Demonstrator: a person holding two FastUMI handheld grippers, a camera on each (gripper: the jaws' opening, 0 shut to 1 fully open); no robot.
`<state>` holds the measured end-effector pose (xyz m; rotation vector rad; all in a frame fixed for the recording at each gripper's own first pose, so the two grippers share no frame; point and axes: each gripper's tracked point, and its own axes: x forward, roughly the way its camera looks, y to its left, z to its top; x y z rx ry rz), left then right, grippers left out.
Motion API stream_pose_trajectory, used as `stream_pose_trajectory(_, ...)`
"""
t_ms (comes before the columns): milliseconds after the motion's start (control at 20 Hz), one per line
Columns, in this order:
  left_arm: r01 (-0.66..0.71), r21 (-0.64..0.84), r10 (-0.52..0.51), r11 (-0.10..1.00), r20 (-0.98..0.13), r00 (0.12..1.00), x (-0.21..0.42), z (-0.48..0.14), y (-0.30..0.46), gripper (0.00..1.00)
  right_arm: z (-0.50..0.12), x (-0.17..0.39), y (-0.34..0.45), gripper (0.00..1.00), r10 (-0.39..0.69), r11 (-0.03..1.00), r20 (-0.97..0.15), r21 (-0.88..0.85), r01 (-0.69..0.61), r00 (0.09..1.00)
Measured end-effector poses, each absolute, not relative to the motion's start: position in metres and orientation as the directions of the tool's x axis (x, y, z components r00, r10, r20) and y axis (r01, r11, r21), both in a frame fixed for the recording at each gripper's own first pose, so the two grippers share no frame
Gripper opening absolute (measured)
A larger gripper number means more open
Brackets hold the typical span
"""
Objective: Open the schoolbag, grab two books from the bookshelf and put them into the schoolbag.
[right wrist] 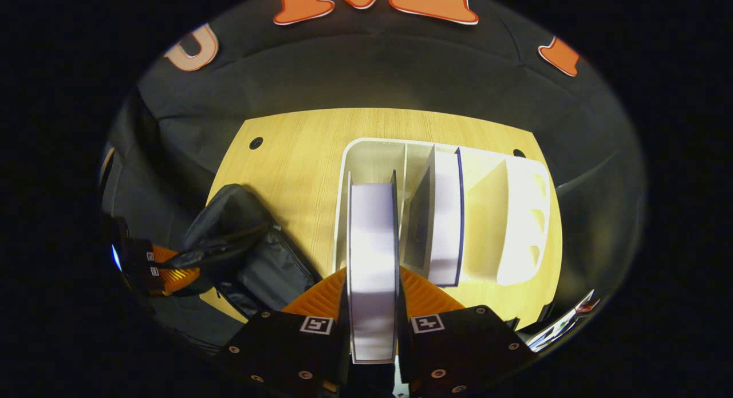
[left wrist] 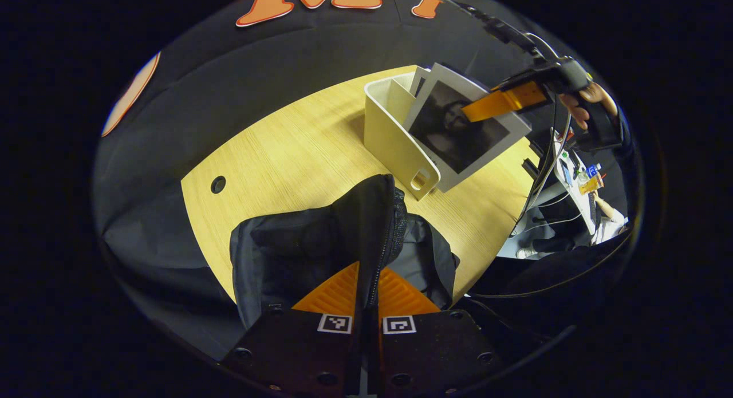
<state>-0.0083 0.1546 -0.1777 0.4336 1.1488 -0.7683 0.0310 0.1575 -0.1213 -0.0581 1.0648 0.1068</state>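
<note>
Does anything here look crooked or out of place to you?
Only one thing: the book tilts out of the white bookshelf, because the right hand-held gripper is clamped on it. The left hand-held gripper pinches the schoolbag flap upward. Nothing spilled or damaged.

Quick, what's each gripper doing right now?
Left gripper: shut on the schoolbag edge.
Right gripper: shut on a book at the bookshelf.

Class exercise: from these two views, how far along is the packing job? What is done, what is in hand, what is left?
Done: nothing packed yet. In hand: the left gripper pinches the schoolbag edge by the zipper, lifting it; the right gripper clamps a book at the bookshelf. Left: put that book in the bag, then fetch the second book from the shelf.
</note>
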Motion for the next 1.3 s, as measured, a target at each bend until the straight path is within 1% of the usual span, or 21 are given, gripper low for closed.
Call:
stream_pose_trajectory(100, 0.728, -0.064, -0.308, 0.682, -0.929, 0.207, -0.009, -0.18, 0.153, 0.06, -0.119, 0.015, 0.157, 0.35, 0.068, 0.989, -0.864, -0.006, -0.145, 0.498)
stream_pose_trajectory(300, 0.704, -0.057, -0.293, 0.708, -0.93, 0.22, -0.013, -0.182, 0.147, 0.06, -0.114, -0.011, 0.154, 0.35, 0.14, 0.983, -0.857, 0.062, -0.17, 0.496)
stream_pose_trajectory(450, 0.683, -0.058, -0.287, 0.728, -0.931, 0.227, -0.017, -0.184, 0.144, 0.06, -0.114, -0.026, 0.138, 0.35, 0.121, 0.985, -0.842, 0.034, -0.171, 0.526)
stream_pose_trajectory(850, 0.643, -0.057, -0.279, 0.764, -0.927, 0.249, -0.021, -0.183, 0.132, 0.06, -0.113, -0.064, 0.138, 0.35, 0.267, 0.961, -0.806, 0.184, -0.205, 0.529)
stream_pose_trajectory(1150, 0.618, -0.091, -0.301, 0.781, -0.922, 0.244, -0.025, -0.182, 0.123, 0.06, -0.112, -0.078, 0.135, 0.34, 0.359, 0.933, -0.77, 0.305, -0.191, 0.527)
stream_pose_trajectory(1200, 0.613, -0.095, -0.303, 0.784, -0.921, 0.244, -0.026, -0.183, 0.123, 0.06, -0.114, -0.079, 0.134, 0.41, 0.377, 0.925, -0.761, 0.332, -0.183, 0.528)
stream_pose_trajectory(1250, 0.611, -0.1, -0.306, 0.785, -0.921, 0.242, -0.026, -0.184, 0.124, 0.06, -0.115, -0.083, 0.134, 0.33, 0.4, 0.915, -0.75, 0.363, -0.178, 0.527)
stream_pose_trajectory(1300, 0.608, -0.102, -0.307, 0.787, -0.92, 0.243, -0.025, -0.184, 0.122, 0.06, -0.114, -0.087, 0.135, 0.33, 0.424, 0.902, -0.738, 0.398, -0.168, 0.525)
